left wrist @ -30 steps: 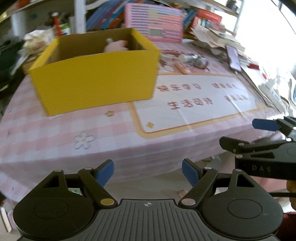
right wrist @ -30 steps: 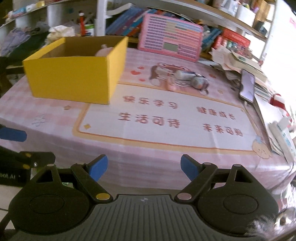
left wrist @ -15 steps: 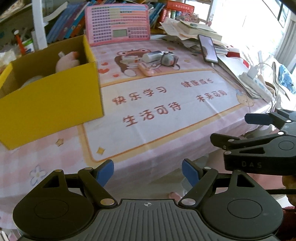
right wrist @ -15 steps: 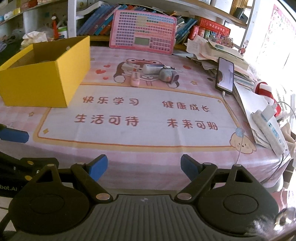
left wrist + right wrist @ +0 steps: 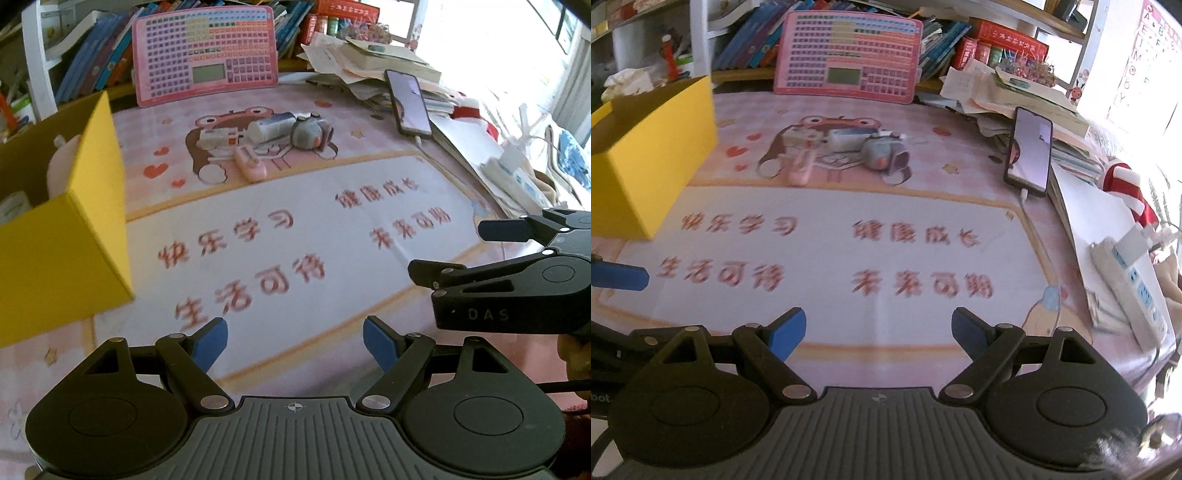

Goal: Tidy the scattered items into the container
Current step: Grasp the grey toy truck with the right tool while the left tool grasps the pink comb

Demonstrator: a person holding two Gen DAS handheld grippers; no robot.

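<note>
1. My left tongs (image 5: 295, 345) are matt black plastic with smooth blue pads and small shiny metal rivets.
2. My right tongs (image 5: 878, 334) look the same: matt black plastic, ribbed grey base, blue pads.
3. The tabletop (image 5: 849, 206) wears a smooth printed cloth, pink checks, faintly creased.
4. The yellow box (image 5: 62, 258) is matt cardboard, brown inside.
5. The phone (image 5: 1030, 151) has a glossy glass screen.
6. The grey toy (image 5: 310, 131) looks soft and fuzzy.
7. The pink board (image 5: 205, 55) is smooth plastic.
8. The stacked papers (image 5: 1015, 92) are matt.

"快乐学习" on pink table mat (image 5: 332, 236), "DAS" on right gripper (image 5: 487, 314)
</note>
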